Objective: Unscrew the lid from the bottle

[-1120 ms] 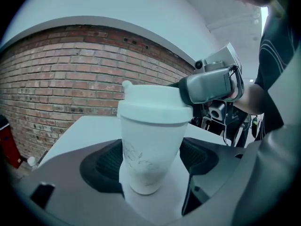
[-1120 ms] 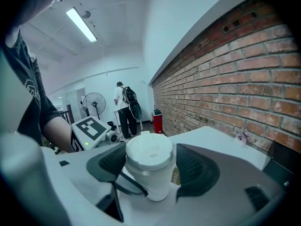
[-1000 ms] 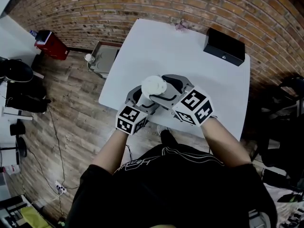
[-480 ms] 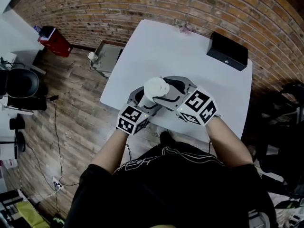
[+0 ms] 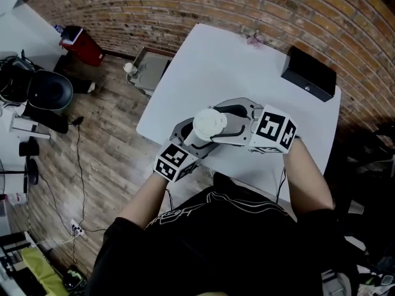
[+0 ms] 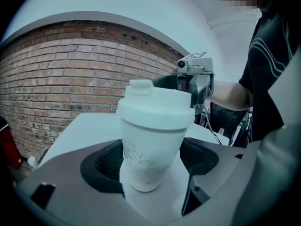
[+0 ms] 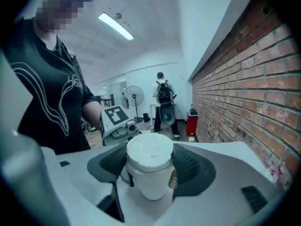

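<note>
A white plastic bottle (image 6: 149, 147) stands upright between two hand-held tools over the near part of a smooth white table (image 5: 234, 60); whether its base rests on the table cannot be told. The left tool (image 6: 153, 166) is clamped on the bottle's tapered lower body, its dark ribbed pads against both sides. The right tool (image 7: 150, 166) comes from the opposite side, its jaws standing wide and pressed on the broad round lid (image 7: 150, 150), which sits on the bottle. A small flip spout (image 6: 141, 86) rises from the lid's edge.

A faint line drawing (image 6: 136, 158) marks the bottle's matte wall, and a small brown label (image 7: 173, 178) on its side is too blurred to read. Each tool carries a cube of black-and-white square markers (image 5: 273, 130).

A black box (image 5: 310, 74) lies at the table's far corner, well apart from the bottle. A red brick wall (image 5: 185, 8) curves behind the table, with a red bin (image 5: 82, 45) at its foot on the wood-plank floor (image 5: 99, 140). In the right gripper view a strip light (image 7: 116, 26) glows on the white ceiling, and a standing fan (image 7: 134, 98) and a person with a backpack (image 7: 164, 100) are seen far off.
</note>
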